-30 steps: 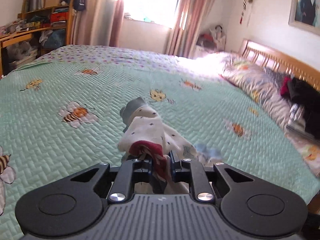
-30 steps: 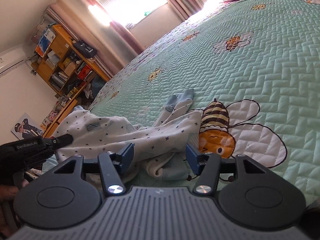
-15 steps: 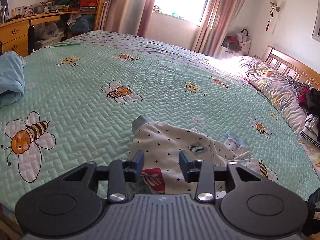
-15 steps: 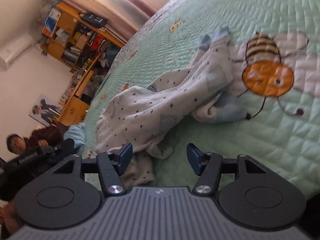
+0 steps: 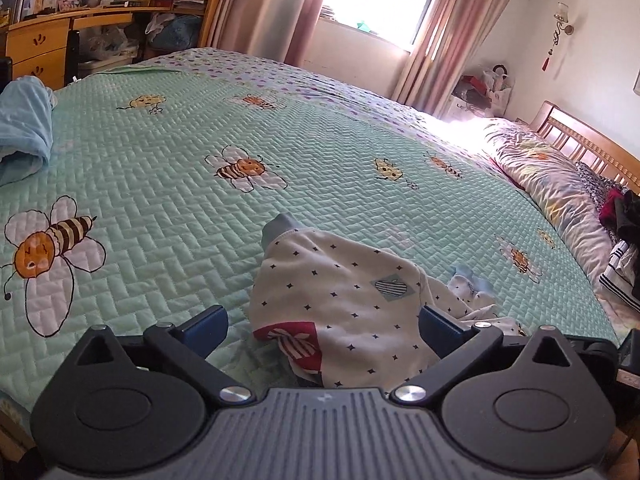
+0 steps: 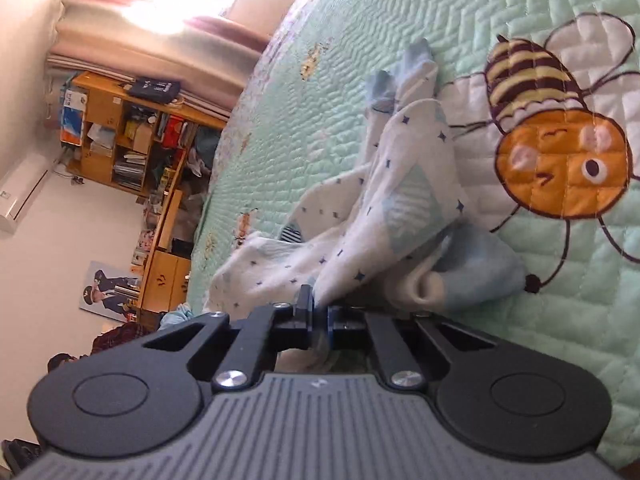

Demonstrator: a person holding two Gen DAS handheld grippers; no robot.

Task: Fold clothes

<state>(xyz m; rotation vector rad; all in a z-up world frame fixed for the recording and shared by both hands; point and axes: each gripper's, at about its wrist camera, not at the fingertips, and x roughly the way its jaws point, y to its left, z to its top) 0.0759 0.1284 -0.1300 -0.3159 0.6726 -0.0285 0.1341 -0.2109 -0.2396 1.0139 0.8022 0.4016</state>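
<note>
White with small dark stars, the baby garment (image 5: 340, 304) lies crumpled on the green bee-print quilt (image 5: 168, 184), its near edge pinched in the clenched right gripper (image 6: 319, 322), while the left gripper (image 5: 322, 322) is opening wide around it, pads not pressing.

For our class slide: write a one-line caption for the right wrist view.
Right gripper pinches the star-print baby garment on a bee-patterned bedspread.

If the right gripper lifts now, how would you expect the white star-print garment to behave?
Probably floppy: the white star-print garment lies in soft, creased folds on the quilt. It likely hangs and trails, being pinched at only one edge by the right gripper. It seems light, thin cloth.
</note>
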